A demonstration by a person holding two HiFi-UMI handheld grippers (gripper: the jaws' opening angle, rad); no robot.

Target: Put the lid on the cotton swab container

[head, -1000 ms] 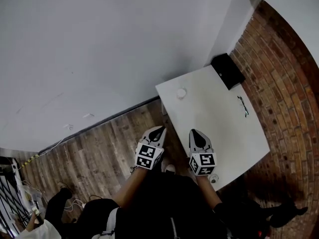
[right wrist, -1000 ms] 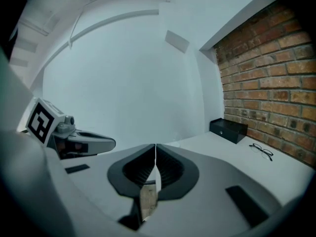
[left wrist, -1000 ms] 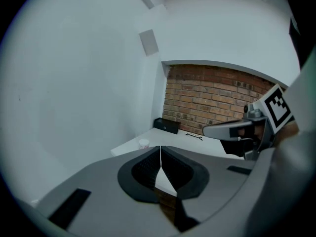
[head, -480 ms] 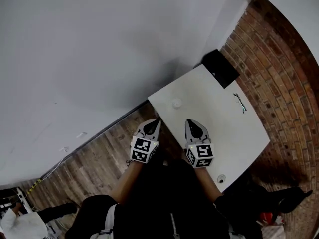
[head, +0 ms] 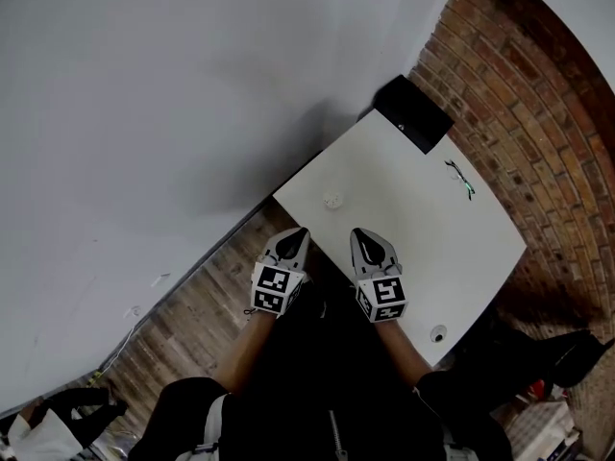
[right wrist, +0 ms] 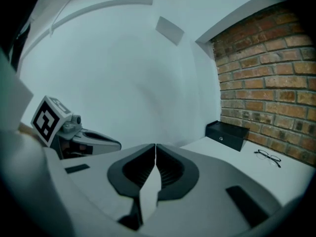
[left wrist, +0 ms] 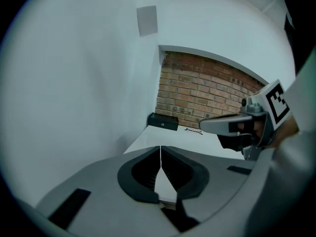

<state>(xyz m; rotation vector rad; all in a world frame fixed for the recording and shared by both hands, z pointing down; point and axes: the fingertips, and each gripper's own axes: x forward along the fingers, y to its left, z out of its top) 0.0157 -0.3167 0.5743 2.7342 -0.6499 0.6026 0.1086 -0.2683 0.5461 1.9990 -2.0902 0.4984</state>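
A small white round piece (head: 332,200) lies on the white table (head: 413,219) near its left edge. A second small round piece with a dark centre (head: 438,333) sits by the table's near right edge. Which one is the lid and which the cotton swab container I cannot tell at this size. My left gripper (head: 297,234) hangs shut and empty just off the table's near left corner. Beside it, my right gripper (head: 364,236) is over the table's near edge, also shut with nothing in it. Both pairs of jaws meet tip to tip in the gripper views (left wrist: 160,149) (right wrist: 155,147).
A black box (head: 413,113) stands at the table's far end against a brick wall (head: 538,142). A pair of glasses (head: 459,179) lies on the table's right side. A white wall runs along the left, with wood flooring (head: 183,325) below it.
The head view has swung, so the table sits higher and more central in the frame. Both grippers stay shut and side by side, now a little closer to the white round piece.
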